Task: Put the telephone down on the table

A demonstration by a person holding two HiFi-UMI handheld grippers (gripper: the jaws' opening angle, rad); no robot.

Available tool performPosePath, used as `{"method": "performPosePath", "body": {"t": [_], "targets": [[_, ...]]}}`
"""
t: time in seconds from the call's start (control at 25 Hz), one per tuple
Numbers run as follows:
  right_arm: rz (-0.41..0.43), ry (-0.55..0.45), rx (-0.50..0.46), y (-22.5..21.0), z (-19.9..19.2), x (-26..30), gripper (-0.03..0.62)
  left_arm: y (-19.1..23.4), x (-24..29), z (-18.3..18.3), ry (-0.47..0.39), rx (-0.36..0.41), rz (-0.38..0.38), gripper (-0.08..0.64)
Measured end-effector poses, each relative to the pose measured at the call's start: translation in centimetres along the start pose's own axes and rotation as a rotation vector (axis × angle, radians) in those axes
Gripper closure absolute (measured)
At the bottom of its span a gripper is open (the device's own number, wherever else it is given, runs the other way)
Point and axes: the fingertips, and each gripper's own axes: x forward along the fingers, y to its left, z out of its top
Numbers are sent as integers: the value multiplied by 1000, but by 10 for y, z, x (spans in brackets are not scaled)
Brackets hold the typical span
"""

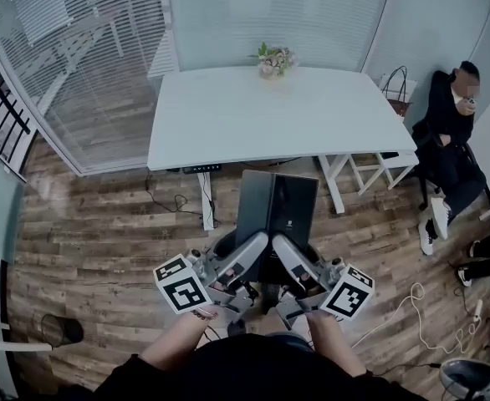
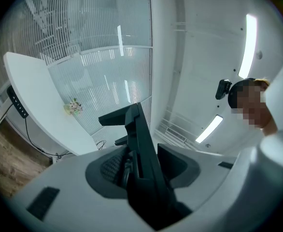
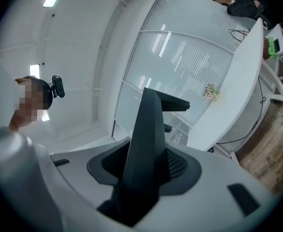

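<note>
Forearms at the bottom edge lead to the left gripper (image 1: 258, 244) and right gripper (image 1: 282, 246), each clamped on the near edge of the black telephone (image 1: 277, 205), a flat slab whose details are hard to make out. It hangs above the wooden floor (image 1: 103, 241), short of the white tabletop (image 1: 228, 124), which carries a small flower pot (image 1: 274, 60).

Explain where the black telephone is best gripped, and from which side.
Probably grip the telephone by its near edge, coming from that side: it is a wide, thin slab, so jaws span its thickness. The left claw and right claw hold it so.
</note>
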Motion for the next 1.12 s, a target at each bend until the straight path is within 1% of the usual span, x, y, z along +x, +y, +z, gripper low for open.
{"method": "performPosePath", "body": {"t": [0.24,0.64,0.84,1.12], "targets": [[3,6,0,-26,26,11,407,20,32,6,-5,2,2,359],[13,23,12,-68,66,43,407,58,79,27,-17,9,20,359],[33,39,18,-85,86,63,407,76,101,42,-35,21,34,359],[43,57,24,-110,113,79,407,97,133,53,-53,23,47,359]]}}
